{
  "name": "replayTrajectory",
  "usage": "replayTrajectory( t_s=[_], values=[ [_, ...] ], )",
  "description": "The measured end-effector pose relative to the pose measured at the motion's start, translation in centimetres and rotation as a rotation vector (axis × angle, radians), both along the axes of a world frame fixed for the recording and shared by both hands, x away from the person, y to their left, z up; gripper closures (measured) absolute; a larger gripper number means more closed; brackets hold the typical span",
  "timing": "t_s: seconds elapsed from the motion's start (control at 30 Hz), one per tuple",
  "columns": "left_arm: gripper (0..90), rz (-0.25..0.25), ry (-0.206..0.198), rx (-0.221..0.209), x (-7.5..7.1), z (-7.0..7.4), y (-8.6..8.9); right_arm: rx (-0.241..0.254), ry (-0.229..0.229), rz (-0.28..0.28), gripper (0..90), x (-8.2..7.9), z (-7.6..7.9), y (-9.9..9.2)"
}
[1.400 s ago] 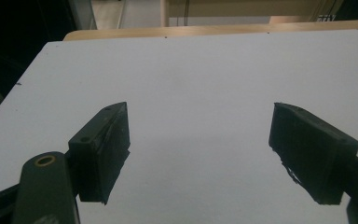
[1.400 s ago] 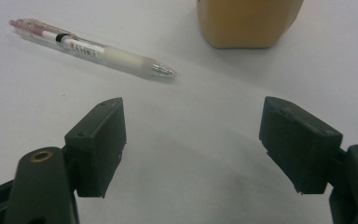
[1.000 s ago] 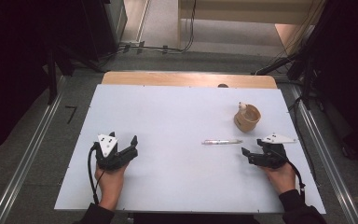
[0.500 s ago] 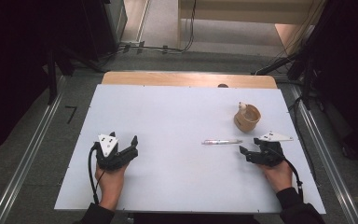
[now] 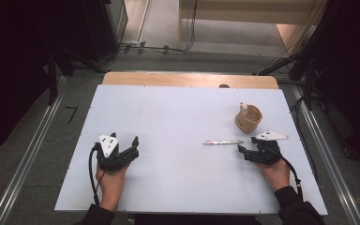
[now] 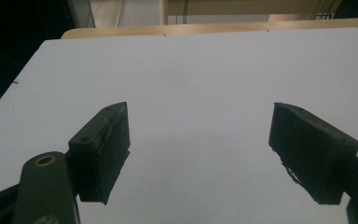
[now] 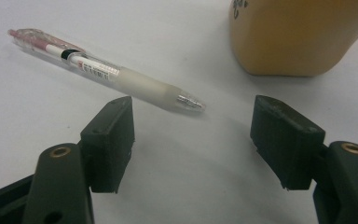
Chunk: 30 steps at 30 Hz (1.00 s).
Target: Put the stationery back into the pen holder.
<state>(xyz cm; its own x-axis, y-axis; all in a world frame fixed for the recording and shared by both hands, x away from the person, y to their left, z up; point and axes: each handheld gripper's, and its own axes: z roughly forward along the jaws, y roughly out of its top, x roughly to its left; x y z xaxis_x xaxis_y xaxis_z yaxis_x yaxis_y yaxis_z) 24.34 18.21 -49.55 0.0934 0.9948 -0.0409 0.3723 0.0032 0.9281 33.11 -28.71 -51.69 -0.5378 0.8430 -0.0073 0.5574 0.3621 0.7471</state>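
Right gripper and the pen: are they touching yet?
Apart. In the right gripper view the right gripper has both pads short of the pen, with bare table between; its jaws have just been closing.

Clear plastic pen (image 7: 107, 73), wooden cup (image 7: 298, 35)

High view overhead facing forward, gripper views low, close, sharing white table (image 5: 178, 117)

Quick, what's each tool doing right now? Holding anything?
Left tool: open, holding nothing, white table bare between its jaws.
Right tool: open, jaws have just been closing, holding nothing; the pen lies just ahead, untouched.
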Motion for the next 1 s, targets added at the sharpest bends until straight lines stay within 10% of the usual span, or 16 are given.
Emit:
replayTrajectory(
  t_s=[1.0],
  values=[
    [21.0, -0.001, 0.008, -0.003, 0.1, -0.1, -0.1, -0.05, -0.013, 0.075, 33.3, 1.1, -0.2, 2.0]
  ],
)
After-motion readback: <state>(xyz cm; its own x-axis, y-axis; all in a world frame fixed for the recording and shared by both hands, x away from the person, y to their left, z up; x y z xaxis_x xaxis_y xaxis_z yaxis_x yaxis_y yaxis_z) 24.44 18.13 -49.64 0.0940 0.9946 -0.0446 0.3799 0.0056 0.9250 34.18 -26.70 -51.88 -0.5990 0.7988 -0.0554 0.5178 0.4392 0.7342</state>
